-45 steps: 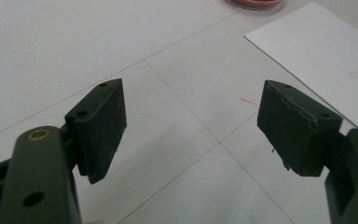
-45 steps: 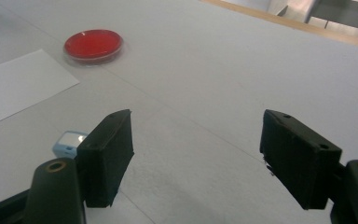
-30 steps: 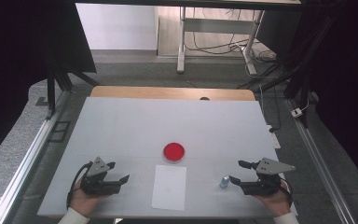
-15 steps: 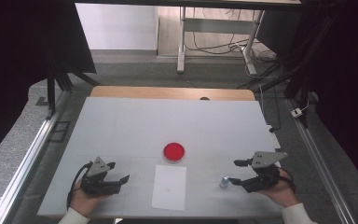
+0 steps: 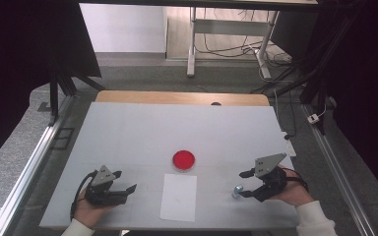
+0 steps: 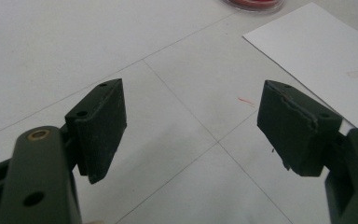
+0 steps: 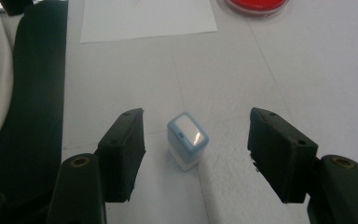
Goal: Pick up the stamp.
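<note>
Right tool point(image 5: 246, 183) advanced; jaws spread wide around small blue block point(image 7: 187, 138), apparently untouched; left tool point(image 6: 191, 126) agape.

White table point(image 5: 142, 132), grey floor point(image 5: 142, 73), dark curtains point(image 5: 24, 54), metal desk legs point(image 5: 192, 44)

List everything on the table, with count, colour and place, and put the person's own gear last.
Stamp block: one, pale blue with a white top, upright between the right claw's open jaws, untouched.
Round dish: one, red, mid-table, beyond the paper.
Paper sheet: one, white, flat near the front edge.
Table: one, light grey, wooden strip at the far edge.
Left claw: one, black, open, front left, holding nothing.
Right claw: one, black, open, front right.
</note>
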